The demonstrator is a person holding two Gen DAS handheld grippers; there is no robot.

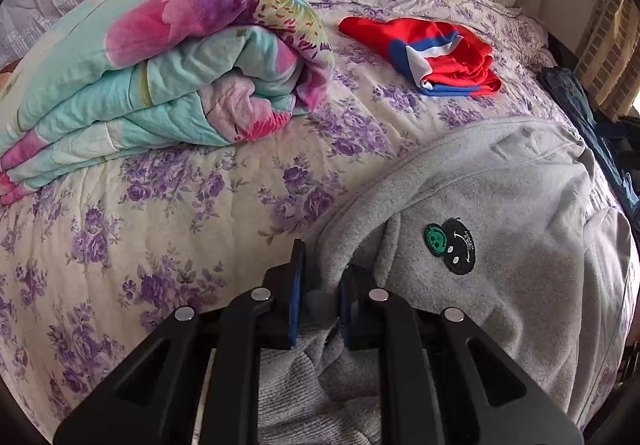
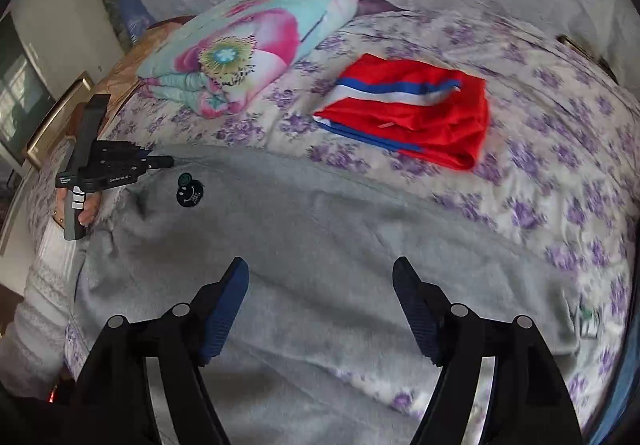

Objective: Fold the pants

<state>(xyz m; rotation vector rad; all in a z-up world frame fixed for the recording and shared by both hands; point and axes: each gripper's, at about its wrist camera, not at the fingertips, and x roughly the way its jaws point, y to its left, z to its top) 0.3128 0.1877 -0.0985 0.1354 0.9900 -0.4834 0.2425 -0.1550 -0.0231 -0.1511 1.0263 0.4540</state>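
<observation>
Grey fleece pants [image 1: 500, 213] fill the ground right of and ahead of the left claw [image 1: 322, 285]; its 2 fingers pinch a bunched fold of the pants at the near-left edge. Badge [image 1: 450, 245] sits just ahead-right of the tips. Quilt [image 1: 160, 57], rolled, lies far ahead-left; red shorts [image 1: 436, 53] far ahead, well apart from the pants. Bedspread [image 1: 140, 245] bare to the left of the claw. Risk: the pinch looks thick and lumpy, so only some layers may be held and the fleece could slip out on a lift. Count in this view: 1 claw, 1 pants, 1 badge, 1 quilt, 1 shorts.

Right wrist view: right claw [image 2: 320, 285] is spread wide, holding nothing, hovering over the middle of the pants [image 2: 320, 237], which run across under and ahead of it. Left claw [image 2: 160, 163] shows far ahead-left, at the pants' edge near the badge [image 2: 189, 192]. Shorts [image 2: 412, 117] ahead-right, quilt [image 2: 248, 45] ahead-left. Picture is a bit blurred. Risk: 1 end pinned, the other free, so a pull by the left alone would drag and skew the pants; a mid-cloth grab by the right could crease the fold crooked. Count: 2 claws, 1 pants, 1 badge, 1 shorts, 1 quilt.
</observation>
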